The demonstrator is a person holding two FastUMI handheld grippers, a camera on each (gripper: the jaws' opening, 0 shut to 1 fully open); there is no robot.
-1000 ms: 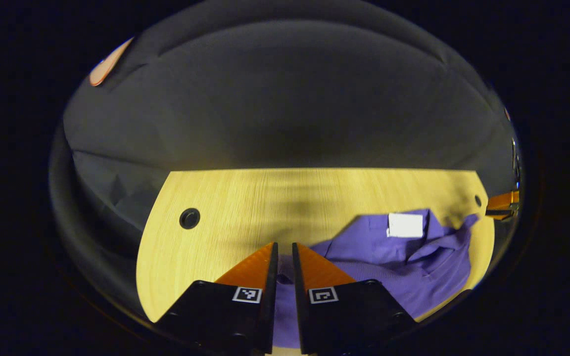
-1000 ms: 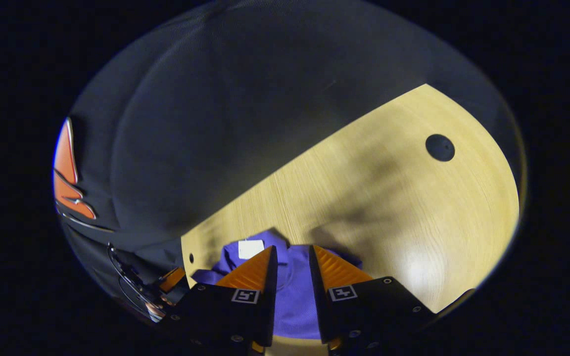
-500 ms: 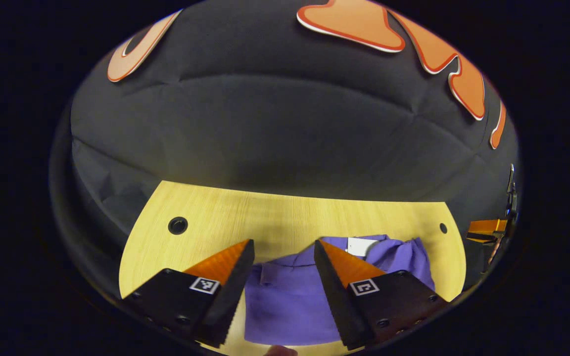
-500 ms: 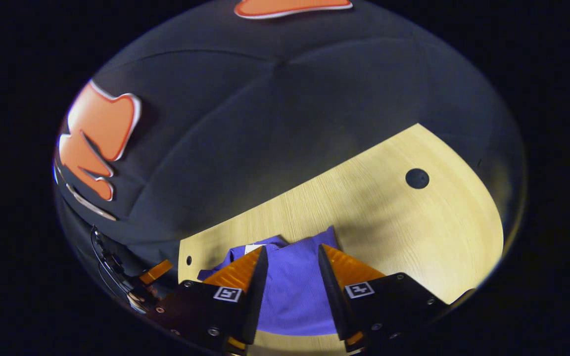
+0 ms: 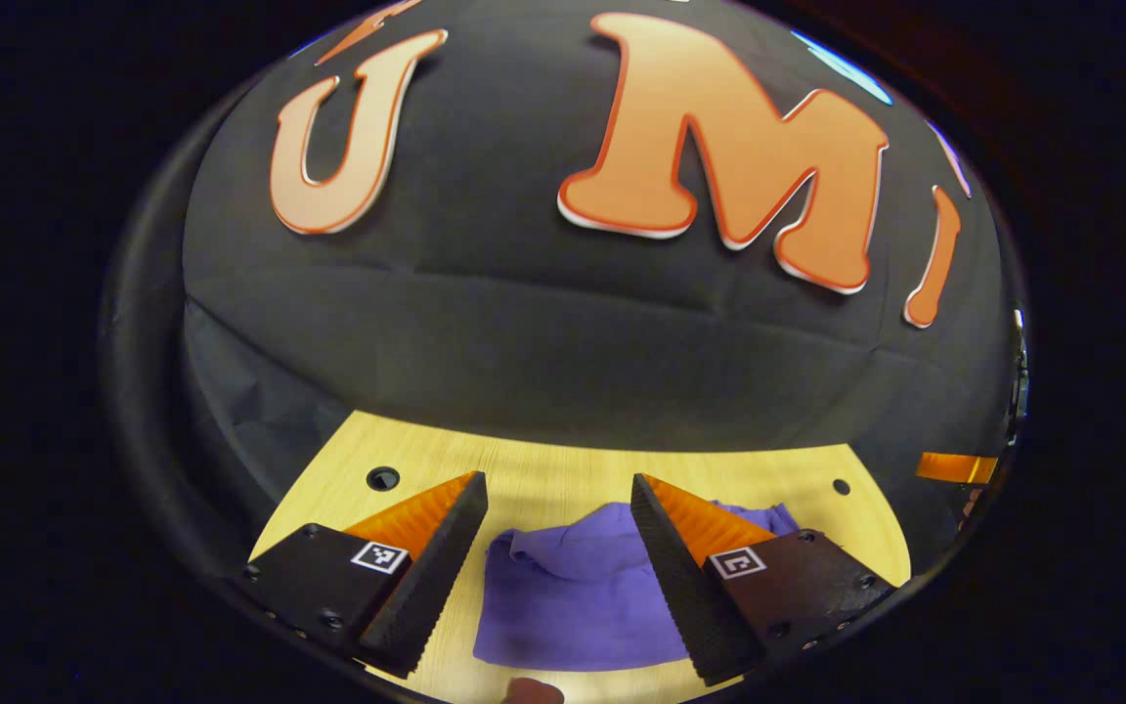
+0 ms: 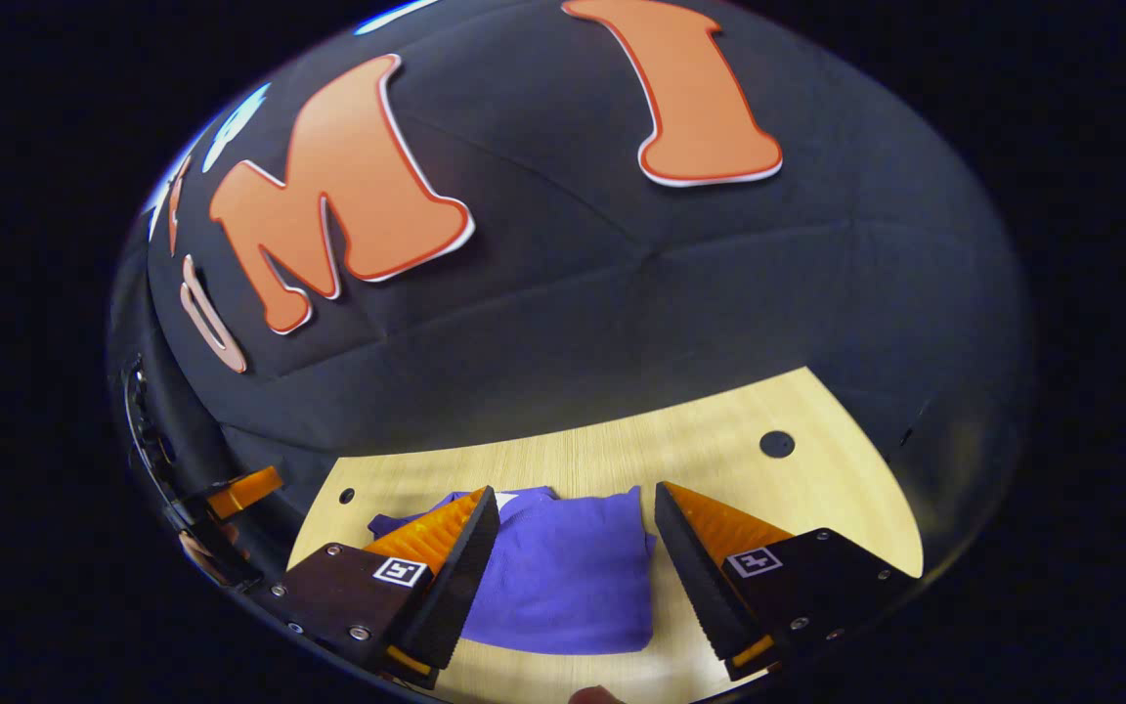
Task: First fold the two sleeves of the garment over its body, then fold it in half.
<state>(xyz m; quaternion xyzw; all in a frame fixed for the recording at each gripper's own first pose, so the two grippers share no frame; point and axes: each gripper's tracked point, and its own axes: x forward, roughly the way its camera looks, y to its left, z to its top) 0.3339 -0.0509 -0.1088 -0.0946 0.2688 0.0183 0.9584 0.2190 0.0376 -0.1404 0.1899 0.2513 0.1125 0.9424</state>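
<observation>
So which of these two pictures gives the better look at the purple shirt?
The right gripper view: the purple shirt lies folded on the table, most of it showing between the open claw's fingers. In the left gripper view the purple shirt looks more bunched.

Right gripper (image 6: 573, 533): jaws spread wide, nothing between them, held clear above the surface. Light wood-grain surface (image 6: 719, 460) extends ahead of the jaws to the black cloth wall. Purple fabric garment (image 6: 563, 577) lies on it as a compact folded bundle, seen through the gap between the jaws, with one rumpled portion extending behind the left jaw. A round dark hole in the surface (image 6: 776, 444) sits beyond the right jaw; a smaller hole (image 6: 346, 496) lies beyond the left jaw. The other gripper (image 6: 242, 492) shows far left of the jaws, off the surface edge.
</observation>
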